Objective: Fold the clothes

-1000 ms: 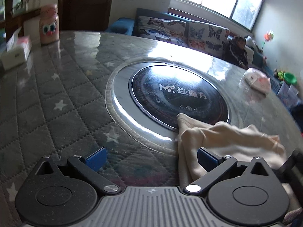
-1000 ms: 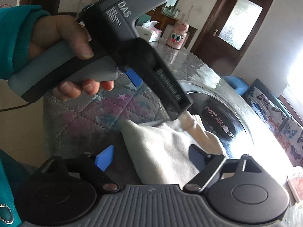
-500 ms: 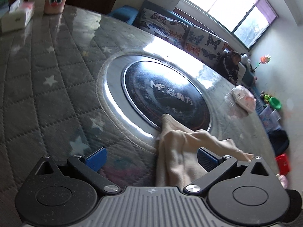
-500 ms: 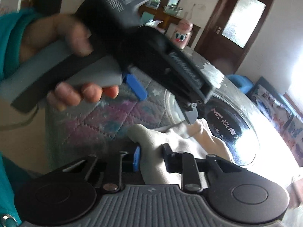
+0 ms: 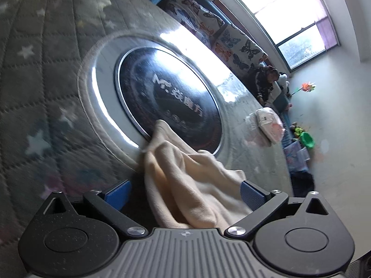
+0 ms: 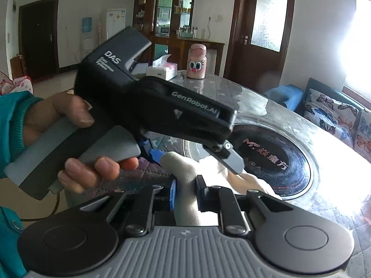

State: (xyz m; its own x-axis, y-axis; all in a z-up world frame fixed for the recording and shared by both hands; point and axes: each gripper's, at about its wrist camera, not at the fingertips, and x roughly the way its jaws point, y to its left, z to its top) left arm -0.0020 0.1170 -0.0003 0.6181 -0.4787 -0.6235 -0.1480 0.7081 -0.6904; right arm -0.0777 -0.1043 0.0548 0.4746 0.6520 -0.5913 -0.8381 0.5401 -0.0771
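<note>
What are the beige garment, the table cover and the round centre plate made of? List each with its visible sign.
Beige garment: soft knit or fleece, matte; it drapes in loose folds with a fuzzy surface.
Table cover: quilted fabric with stitched diamonds and stars, seemingly under a clear glossy sheet, since it reflects the window.
Round centre plate: dark glass or ceramic, glossy with sharp reflections, in a shiny metal-looking ring.

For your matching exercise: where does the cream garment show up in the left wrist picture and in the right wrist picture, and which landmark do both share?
Left wrist: the cream garment lies bottom centre, between the open left tool's fingers.
Right wrist: the cream garment is bottom centre, pinched by the right tool.
Shared landmark: the black round cooktop set into the table.
</note>
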